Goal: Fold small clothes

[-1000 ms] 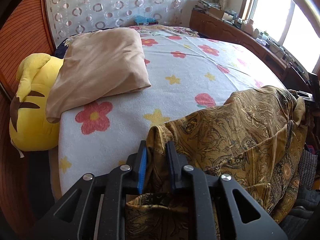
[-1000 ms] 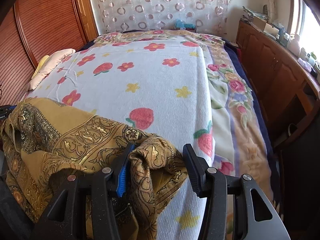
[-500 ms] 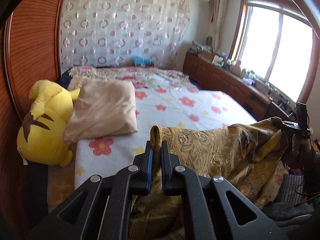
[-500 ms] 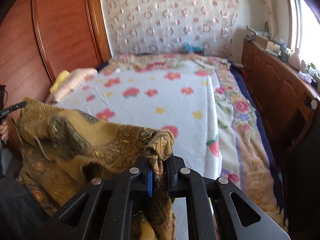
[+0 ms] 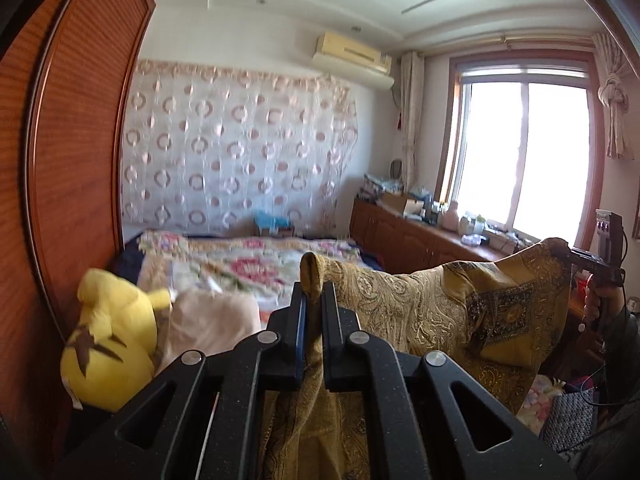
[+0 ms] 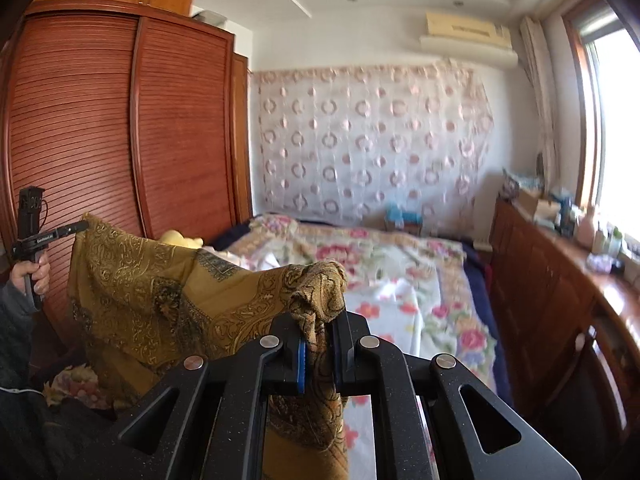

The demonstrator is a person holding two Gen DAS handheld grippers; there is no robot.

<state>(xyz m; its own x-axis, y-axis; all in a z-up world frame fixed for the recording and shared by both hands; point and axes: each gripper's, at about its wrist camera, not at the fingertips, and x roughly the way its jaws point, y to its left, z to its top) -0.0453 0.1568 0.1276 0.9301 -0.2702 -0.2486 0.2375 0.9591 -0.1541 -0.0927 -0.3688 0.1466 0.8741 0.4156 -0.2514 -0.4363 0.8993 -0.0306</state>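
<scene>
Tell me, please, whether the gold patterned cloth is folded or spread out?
Spread, not folded: the gold patterned cloth hangs stretched between the left gripper and right gripper.

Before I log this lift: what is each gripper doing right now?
Left gripper: closed on a corner of the gold cloth.
Right gripper: closed on another bunched corner of it.

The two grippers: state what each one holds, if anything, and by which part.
Both hold one golden patterned cloth: the left gripper and the right gripper each pinch a bunched corner of its top edge.
</scene>
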